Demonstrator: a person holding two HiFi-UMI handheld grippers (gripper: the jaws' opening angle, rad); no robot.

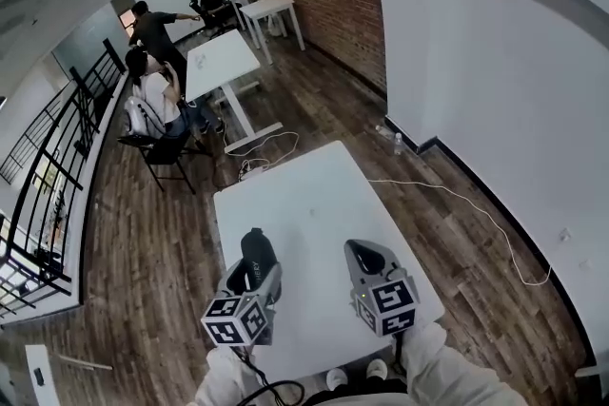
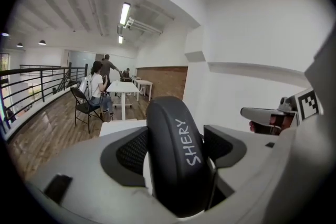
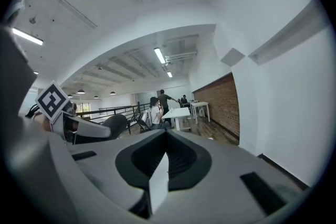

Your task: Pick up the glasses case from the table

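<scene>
A black oval glasses case (image 2: 176, 155) with white lettering on its side stands on edge between the jaws of my left gripper (image 2: 177, 139), and both pads press on its sides. In the head view the case (image 1: 258, 252) hangs in the air above the near left part of the white table (image 1: 314, 195), clamped by the left gripper (image 1: 255, 269). My right gripper (image 1: 364, 254) hovers over the table's near right side. Its jaws meet with nothing between them, as the right gripper view (image 3: 167, 136) shows. From there the case (image 3: 114, 124) appears to the left.
Beyond my table stands a second white table (image 1: 221, 62) with people and a black chair (image 1: 164, 152) beside it. A black railing (image 1: 57, 157) runs along the left. A white cable (image 1: 476, 209) and a bottle (image 1: 398, 142) lie on the wooden floor by the right wall.
</scene>
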